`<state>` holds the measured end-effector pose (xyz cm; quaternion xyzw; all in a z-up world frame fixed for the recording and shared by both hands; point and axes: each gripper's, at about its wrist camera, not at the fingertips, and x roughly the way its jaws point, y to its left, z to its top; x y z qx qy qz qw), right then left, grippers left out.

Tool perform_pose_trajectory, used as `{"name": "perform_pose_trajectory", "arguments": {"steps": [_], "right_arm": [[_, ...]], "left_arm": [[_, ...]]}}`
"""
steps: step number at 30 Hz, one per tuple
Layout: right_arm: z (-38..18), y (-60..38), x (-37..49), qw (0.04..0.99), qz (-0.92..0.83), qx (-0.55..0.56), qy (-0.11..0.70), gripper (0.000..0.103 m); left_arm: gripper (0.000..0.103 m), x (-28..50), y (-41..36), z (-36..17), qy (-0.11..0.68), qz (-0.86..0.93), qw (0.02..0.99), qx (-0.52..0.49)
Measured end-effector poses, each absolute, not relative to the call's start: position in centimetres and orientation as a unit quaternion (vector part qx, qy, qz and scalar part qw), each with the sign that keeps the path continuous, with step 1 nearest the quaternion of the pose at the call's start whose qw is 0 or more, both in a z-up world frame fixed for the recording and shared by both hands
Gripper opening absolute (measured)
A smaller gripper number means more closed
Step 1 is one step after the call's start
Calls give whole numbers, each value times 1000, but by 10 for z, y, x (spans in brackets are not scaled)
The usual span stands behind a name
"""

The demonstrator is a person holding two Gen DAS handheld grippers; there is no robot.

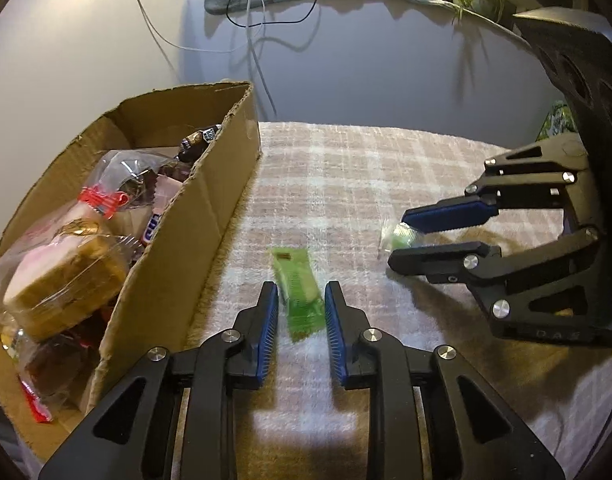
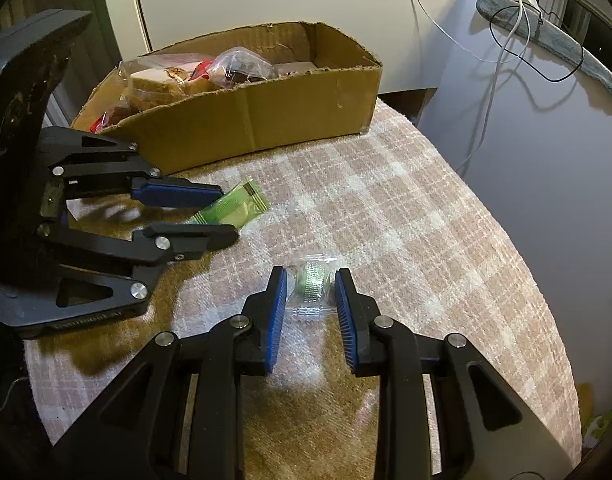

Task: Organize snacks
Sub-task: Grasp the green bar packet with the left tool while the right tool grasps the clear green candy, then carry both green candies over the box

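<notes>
While both stand open, left claw straddles green bar.

Both views are dim and warm-toned, with strong fisheye bending: straight edges curve and the corners go black. Light comes from above and behind, casting dark shadows of the 2 grippers onto the near part of the checked cloth. A pale bright patch lies on the cloth between the near fingers in each view. The cables throw soft double shadows on the far wall. The clear bag in the box shows small glints. The green packet looks slightly blurred, and the picture is grainy.
</notes>
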<state>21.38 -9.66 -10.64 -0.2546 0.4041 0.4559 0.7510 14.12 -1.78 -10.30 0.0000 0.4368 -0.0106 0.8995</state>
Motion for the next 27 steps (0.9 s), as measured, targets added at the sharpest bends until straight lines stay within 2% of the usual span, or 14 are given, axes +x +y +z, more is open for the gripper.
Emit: {"name": "perform_pose_trajectory", "arguments": {"steps": [11, 27], "right_arm": [[-105, -105, 214, 757, 446, -249, 408, 26], [-50, -97, 193, 784, 426, -241, 382, 26]], "left_arm": [[20, 144, -22, -99, 432, -25, 901, 6], [20, 100, 8, -43, 369, -41, 928, -29]]}}
